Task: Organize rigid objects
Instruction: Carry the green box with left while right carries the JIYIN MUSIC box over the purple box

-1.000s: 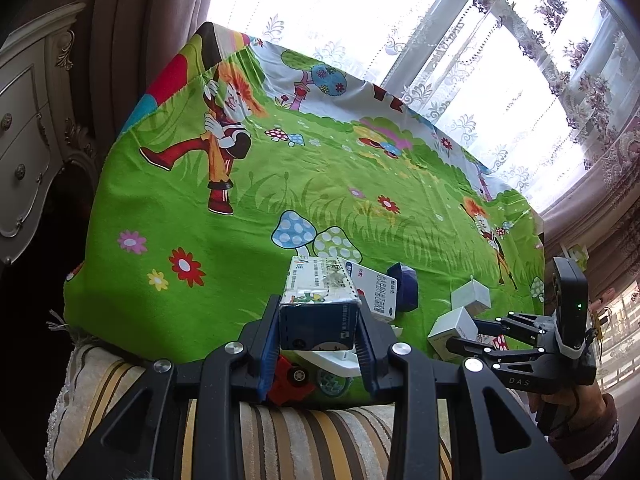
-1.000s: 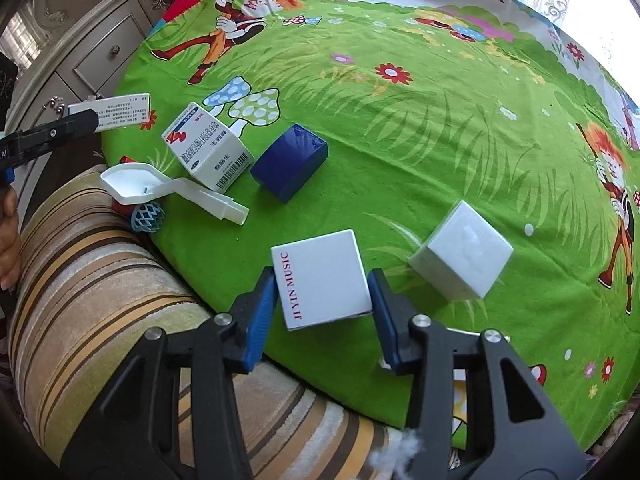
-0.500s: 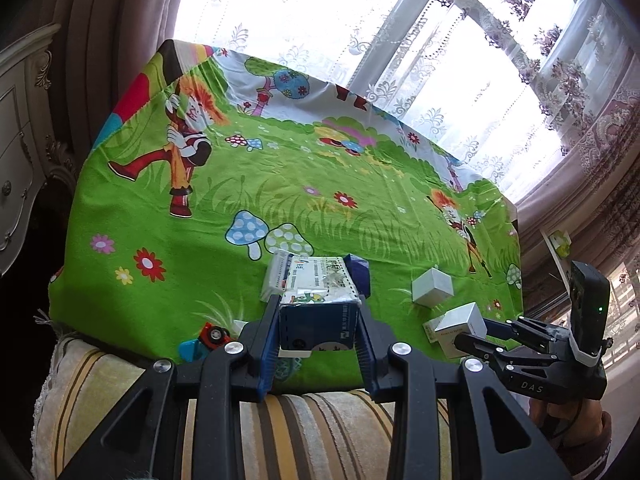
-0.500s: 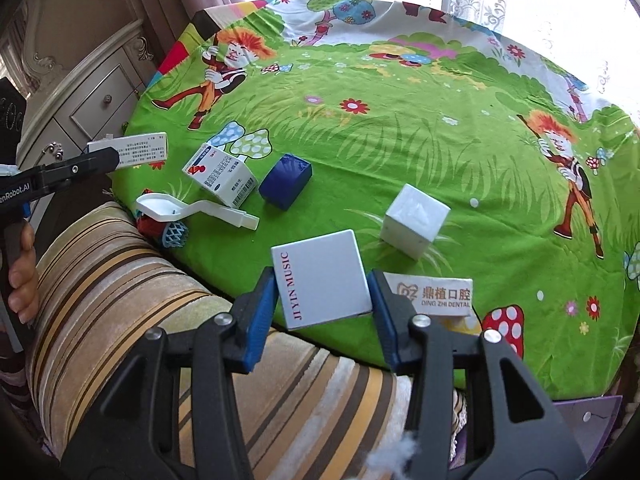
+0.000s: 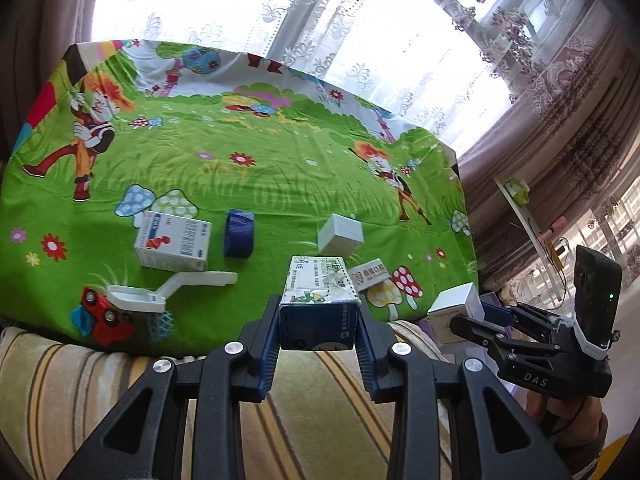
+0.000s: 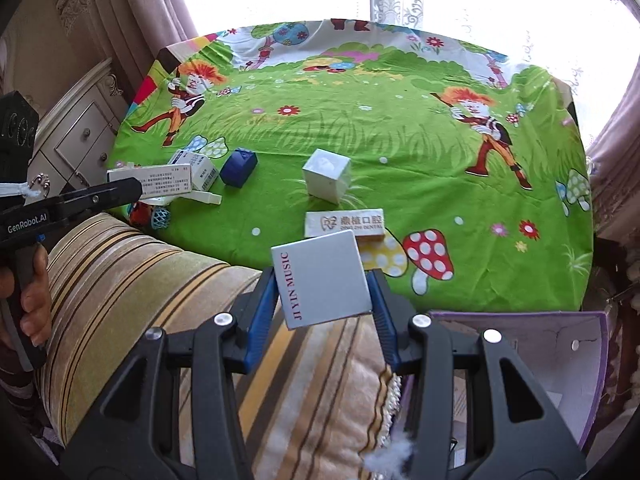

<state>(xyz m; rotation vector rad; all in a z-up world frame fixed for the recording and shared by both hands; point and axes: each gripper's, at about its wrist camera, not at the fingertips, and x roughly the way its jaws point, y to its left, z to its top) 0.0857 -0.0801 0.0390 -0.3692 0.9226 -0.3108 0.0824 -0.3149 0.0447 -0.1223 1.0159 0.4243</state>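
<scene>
1. Over the striped cushion at the near edge of the worktop (image 5: 280, 168) with its green cartoon-print cloth, both tools are up in the air with stuff in them.
2. Left hand-held gripper (image 5: 318, 330) is clamped on a long cardboard medicine box with a dark blue end (image 5: 318, 300), jaws pressed on both sides, box off the cloth.
3. Right hand-held gripper (image 6: 324, 284) is squeezing a white square box with "JI YIN MUSIC" printed on its side (image 6: 326, 278), also lifted, hanging over the cushion just short of the cloth.
4. Lying on the cloth: a plain white cube box (image 6: 327, 175) near the middle, and a flat beige box with Chinese print (image 6: 345, 223) just in front of it.
5. Off to the left: a dark blue block (image 5: 239, 233) beside a white medicine carton with red and blue print (image 5: 173, 245).
6. In front of that carton sits a white plastic scoop (image 5: 160, 292), with a red toy car (image 5: 105, 315) at the cloth's edge.
7. Bottom right in the right wrist view, an open purple-edged box (image 6: 560, 344) sits beside the cushion.
</scene>
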